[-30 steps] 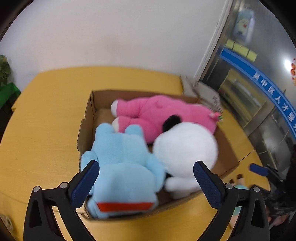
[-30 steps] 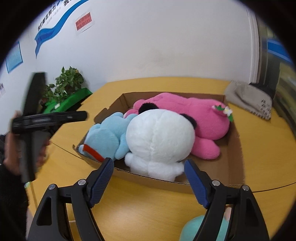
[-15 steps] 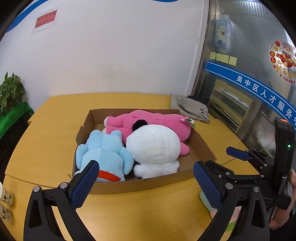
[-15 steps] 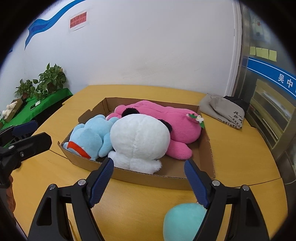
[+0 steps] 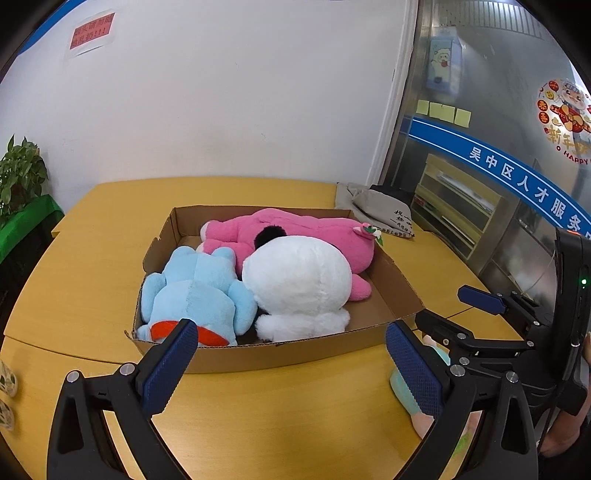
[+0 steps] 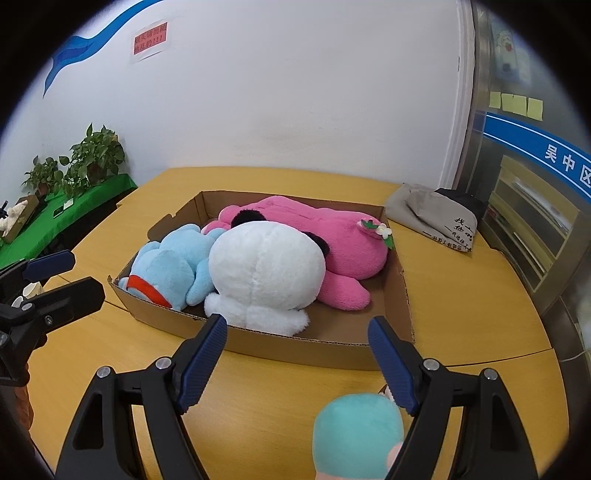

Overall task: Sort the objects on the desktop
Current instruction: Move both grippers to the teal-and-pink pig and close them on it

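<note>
Cardboard box (image 6: 395,295) holds three plush toys. Teal plush (image 6: 356,432) lies outside, near its front wall, by your right gripper (image 6: 297,363). Both grippers, left gripper (image 5: 291,363) included, spread, empty. Risk: a shallow pinch on soft fur could slip.

A: Any text readable?
B: Blue band (image 5: 517,173) on glass, 3 o'clock: "吴中区人才服务". Round sticker (image 5: 565,110) above: "HAPPY", part cut off.
A: Red wall notice (image 5: 92,31), 11 o'clock?
B: Too blurred. Bag print (image 6: 458,229) also unclear.

Yellow wooden table (image 6: 461,325) with cardboard box (image 6: 306,345), teal plush toy (image 6: 356,428), grey folded bag (image 6: 432,214).
</note>
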